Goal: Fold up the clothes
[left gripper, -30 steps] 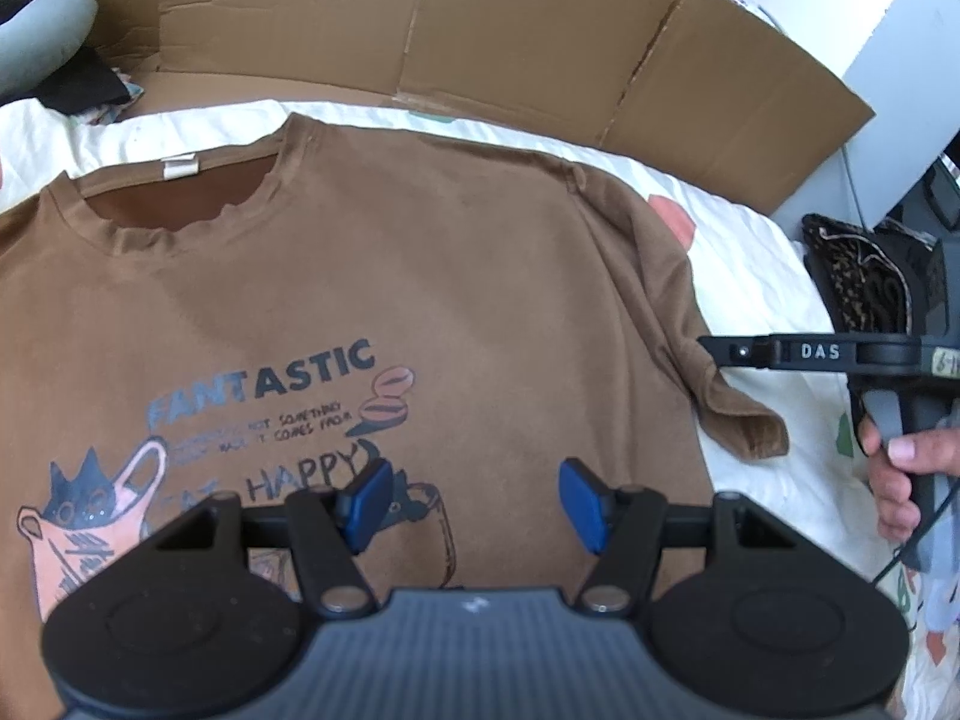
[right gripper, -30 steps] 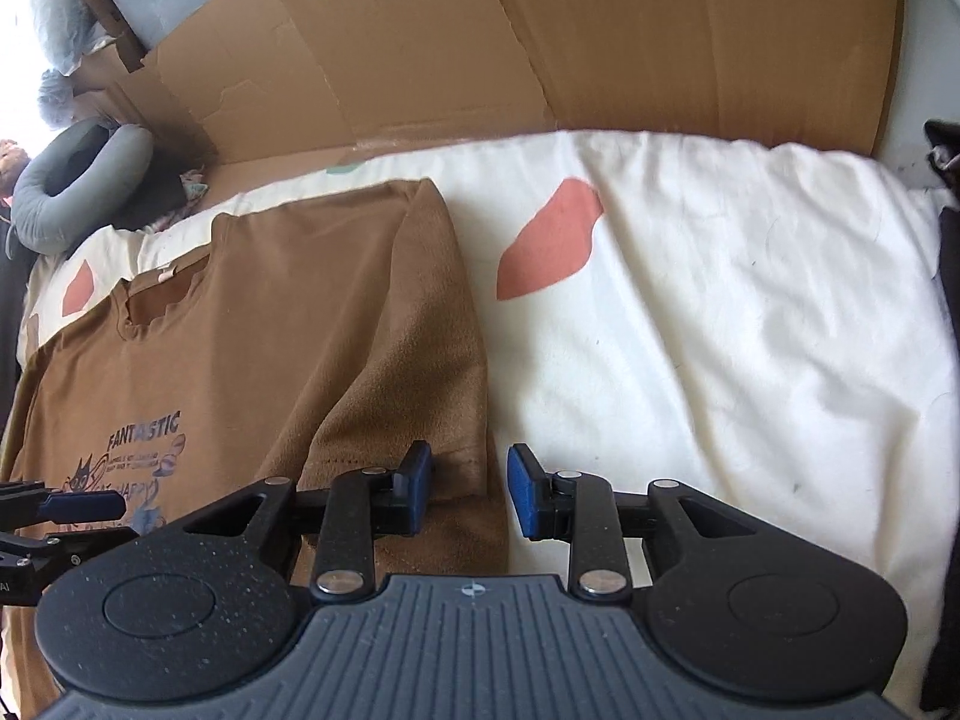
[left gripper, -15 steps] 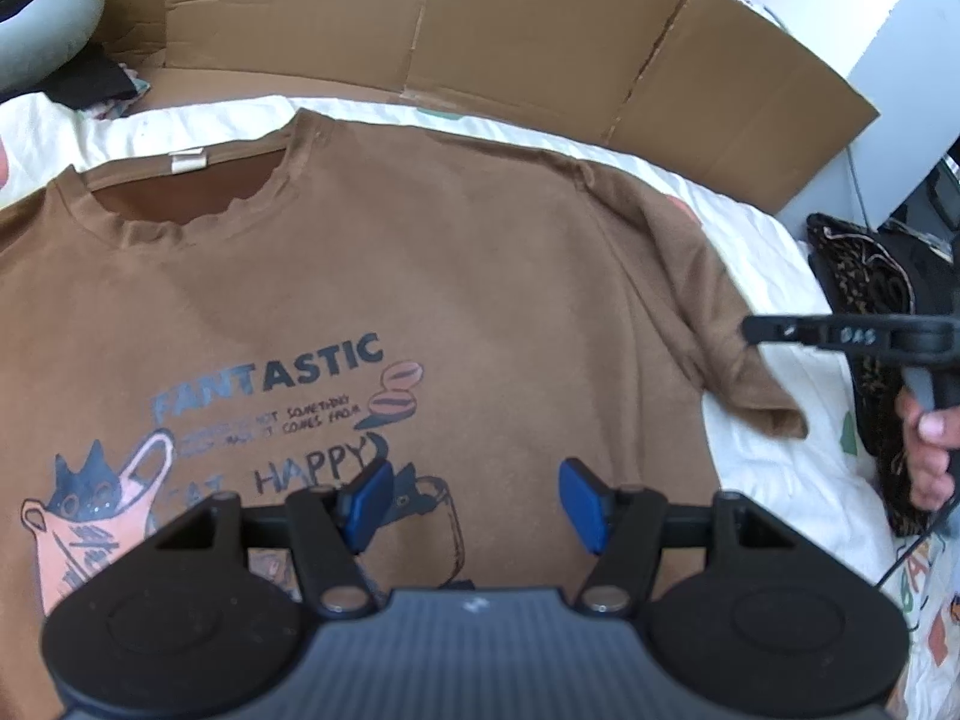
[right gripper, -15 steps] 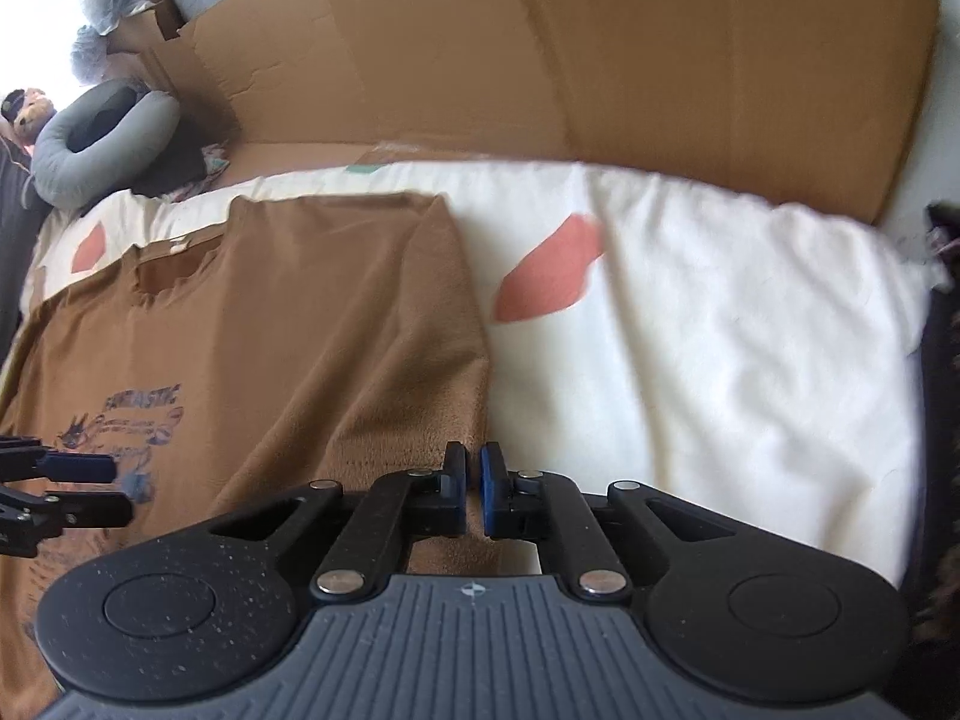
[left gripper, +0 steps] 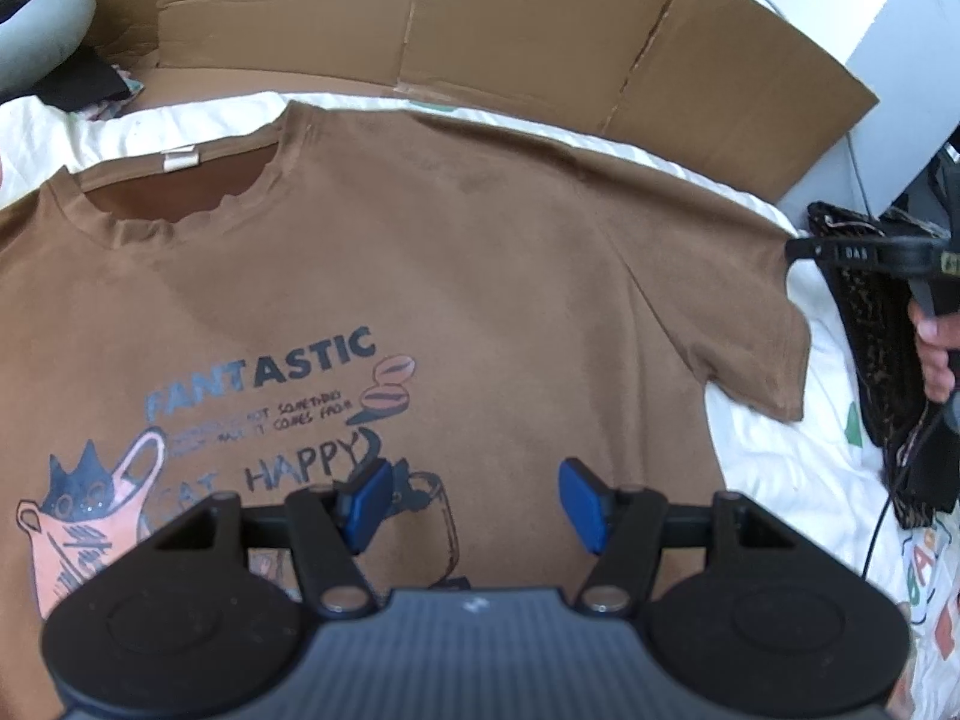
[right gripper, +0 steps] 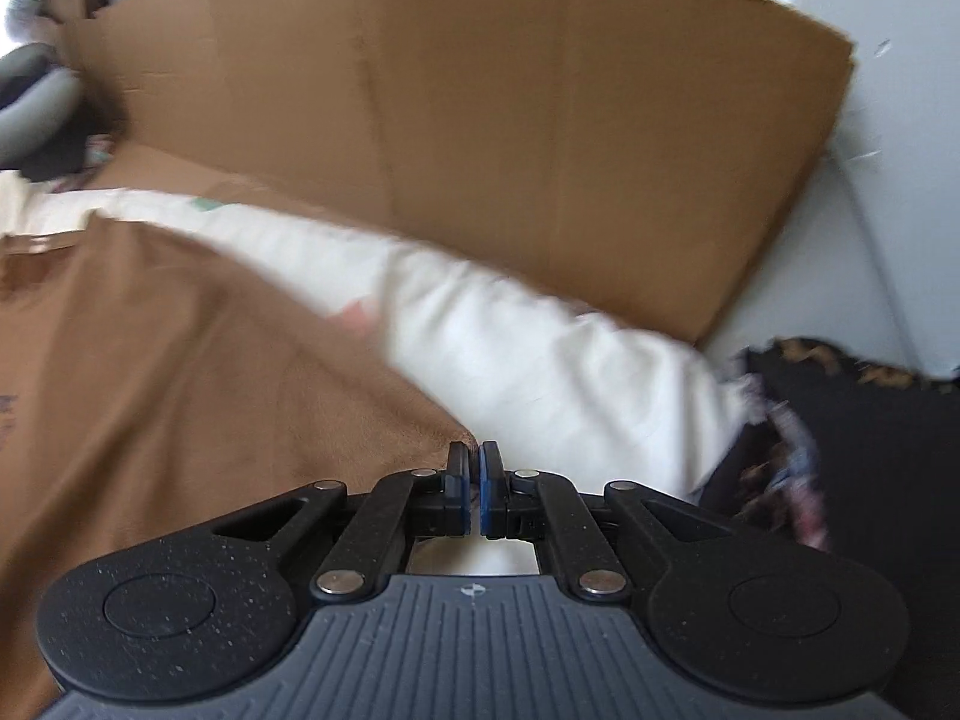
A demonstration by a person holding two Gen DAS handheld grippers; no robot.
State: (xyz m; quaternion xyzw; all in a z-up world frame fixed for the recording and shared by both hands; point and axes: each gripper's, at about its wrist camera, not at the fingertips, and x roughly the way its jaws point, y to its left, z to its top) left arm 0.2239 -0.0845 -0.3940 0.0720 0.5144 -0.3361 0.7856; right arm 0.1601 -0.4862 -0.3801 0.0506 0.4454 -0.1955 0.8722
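Note:
A brown T-shirt (left gripper: 450,276) with a "FANTASTIC" cat print lies face up on a white bedsheet (left gripper: 774,468). My left gripper (left gripper: 474,510) is open and empty, hovering over the shirt's lower print. My right gripper (right gripper: 474,483) is shut on the hem of the shirt's right sleeve (right gripper: 408,420) and holds it stretched out to the right. In the left wrist view the right gripper (left gripper: 798,252) shows at the sleeve's (left gripper: 744,324) outer corner. The right wrist view is blurred by motion.
Flattened cardboard (left gripper: 540,42) stands along the far edge of the bed. A dark patterned bag (left gripper: 870,324) lies off the right side. A grey neck pillow (left gripper: 42,30) sits at the far left. A white wall (right gripper: 870,180) is on the right.
My right gripper closed on the sleeve hem and pulled it out to the right, unfolding the sleeve flat. My left gripper stayed open over the shirt.

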